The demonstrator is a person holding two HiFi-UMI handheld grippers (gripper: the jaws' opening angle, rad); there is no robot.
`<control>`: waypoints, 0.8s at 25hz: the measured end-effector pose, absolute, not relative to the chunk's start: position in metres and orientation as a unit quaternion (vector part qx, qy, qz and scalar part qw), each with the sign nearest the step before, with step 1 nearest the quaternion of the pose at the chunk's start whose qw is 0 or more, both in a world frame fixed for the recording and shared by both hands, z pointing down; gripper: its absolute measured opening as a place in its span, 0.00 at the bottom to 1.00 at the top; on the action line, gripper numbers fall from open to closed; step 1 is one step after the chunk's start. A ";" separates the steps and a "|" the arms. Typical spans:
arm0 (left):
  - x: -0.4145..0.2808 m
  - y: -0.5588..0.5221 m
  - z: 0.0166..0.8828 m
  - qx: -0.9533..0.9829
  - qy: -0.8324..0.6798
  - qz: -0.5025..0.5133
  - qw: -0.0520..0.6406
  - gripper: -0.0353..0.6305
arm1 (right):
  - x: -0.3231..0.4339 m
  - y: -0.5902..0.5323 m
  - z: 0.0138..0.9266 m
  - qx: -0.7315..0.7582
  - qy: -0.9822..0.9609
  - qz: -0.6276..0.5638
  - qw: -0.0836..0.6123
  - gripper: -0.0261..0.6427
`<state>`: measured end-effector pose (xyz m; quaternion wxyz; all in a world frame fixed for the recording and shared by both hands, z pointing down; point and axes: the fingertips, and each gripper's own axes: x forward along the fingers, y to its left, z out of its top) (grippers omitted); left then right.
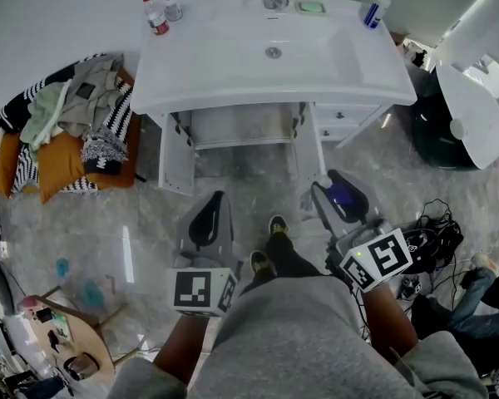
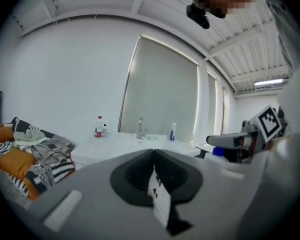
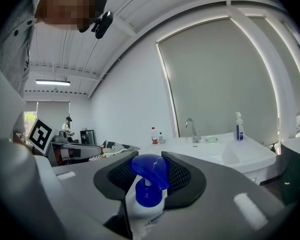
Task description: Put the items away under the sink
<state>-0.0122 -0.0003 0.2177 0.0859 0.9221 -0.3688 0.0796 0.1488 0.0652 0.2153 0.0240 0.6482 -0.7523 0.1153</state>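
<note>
1. Right gripper jaws grasp the spray bottle below its blue head, short of the sink cabinet.
2. Left gripper jaws clench a thin white card.
3. Bottle likely light, slick plastic; neck grip suits.

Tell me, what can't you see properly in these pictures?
Open cabinet: head view, the countertop above hides most of its inside.
Spray bottle in the right gripper: right gripper view, the jaws and the bottom edge hide most of its body and its label.
Two small bottles on the countertop: labels too small in every view.
</note>
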 end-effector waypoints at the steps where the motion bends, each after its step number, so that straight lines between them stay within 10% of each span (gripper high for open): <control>1: -0.009 -0.003 0.218 0.922 -0.368 0.081 0.085 0.07 | 0.153 0.063 0.215 0.648 -0.752 0.116 0.024 0.26; 20: 0.027 -0.043 0.220 0.920 -0.371 0.095 0.078 0.07 | 0.204 0.025 0.222 0.653 -0.748 0.118 0.030 0.25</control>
